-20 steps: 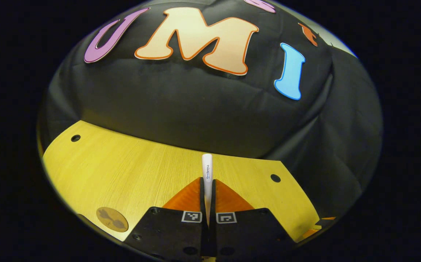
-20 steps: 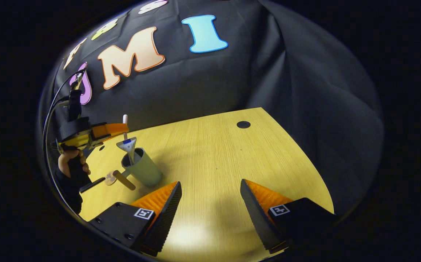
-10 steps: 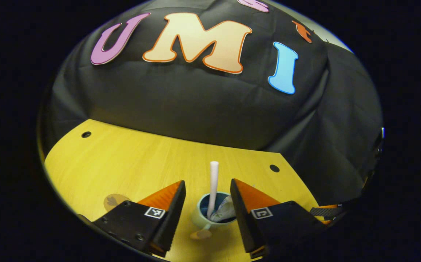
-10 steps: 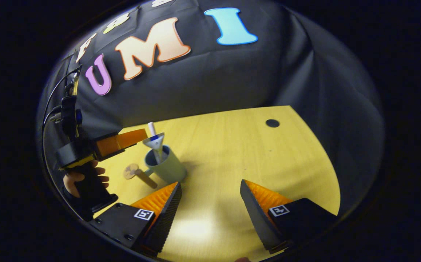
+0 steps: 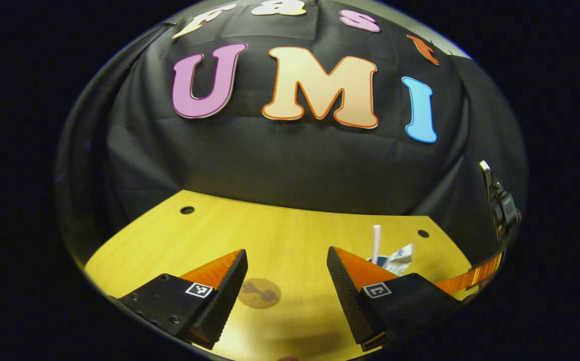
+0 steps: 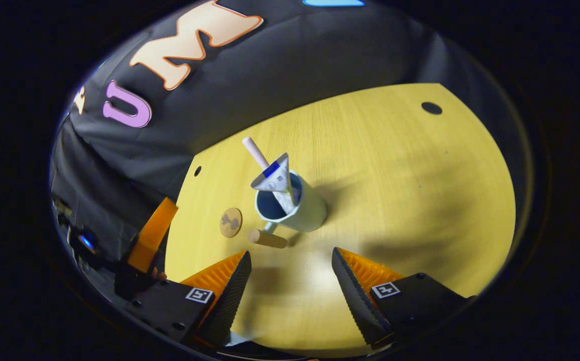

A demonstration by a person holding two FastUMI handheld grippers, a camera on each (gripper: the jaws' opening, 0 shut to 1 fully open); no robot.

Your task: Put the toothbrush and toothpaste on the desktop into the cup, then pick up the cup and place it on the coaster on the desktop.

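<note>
The pale green cup holds the white toothbrush and crimped toothpaste tube, near the round wooden coaster. Left gripper and right gripper both gape, grasping nothing

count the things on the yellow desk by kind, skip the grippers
pale green cup with wooden handle: 1
white toothbrush, standing in the cup: 1
white toothpaste tube, in the cup: 1
round brown wooden coaster: 1
total: 4

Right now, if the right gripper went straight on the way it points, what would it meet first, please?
Probably the cup, which stands just beyond the open right gripper, or its wooden handle slightly sooner; depth is unclear.
</note>
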